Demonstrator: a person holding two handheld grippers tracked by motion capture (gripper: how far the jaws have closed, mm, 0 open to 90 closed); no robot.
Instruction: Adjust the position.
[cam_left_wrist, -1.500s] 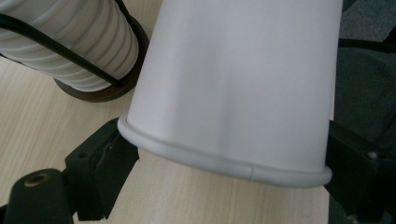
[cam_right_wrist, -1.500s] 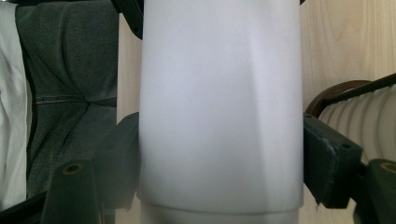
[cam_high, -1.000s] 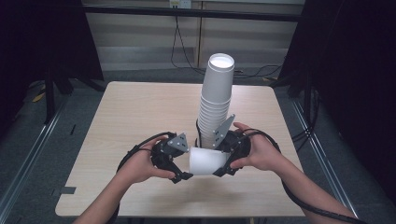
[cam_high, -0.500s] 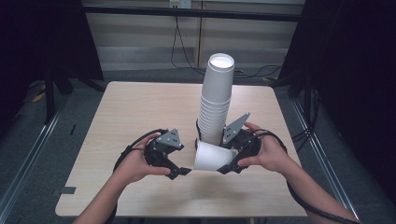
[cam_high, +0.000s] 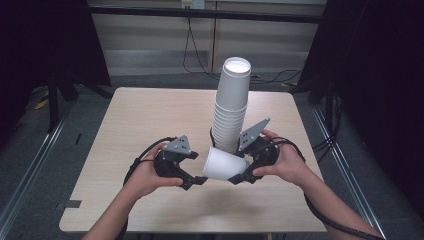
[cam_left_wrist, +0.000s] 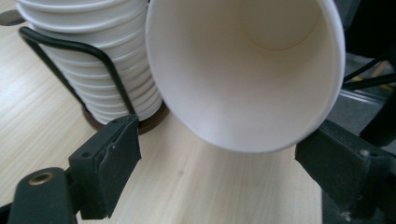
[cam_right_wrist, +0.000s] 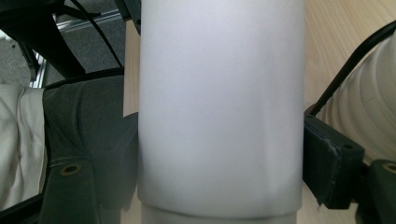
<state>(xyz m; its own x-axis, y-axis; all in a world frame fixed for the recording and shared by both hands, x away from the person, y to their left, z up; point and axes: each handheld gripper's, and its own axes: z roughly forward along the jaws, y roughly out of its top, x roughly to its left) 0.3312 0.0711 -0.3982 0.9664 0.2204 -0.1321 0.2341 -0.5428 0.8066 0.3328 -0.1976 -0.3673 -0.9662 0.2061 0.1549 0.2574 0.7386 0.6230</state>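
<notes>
Cup (cam_high: 225, 165) now swung away from left tool (cam_high: 194, 176), mouth leftward | right tool (cam_high: 240, 176) pinches cup; left spread, just reopening, empty | risk: squeeze crushes cup; swing topples stack (cam_high: 231, 107)

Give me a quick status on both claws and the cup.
Right claw clamped on paper cup, cup sideways. Left claw open at its mouth, not gripping. Cup stack close behind.

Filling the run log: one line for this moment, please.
right tongs: clamp loose paper cup, sideways | left tongs: open at its mouth | cup stack: upright in holder
</notes>
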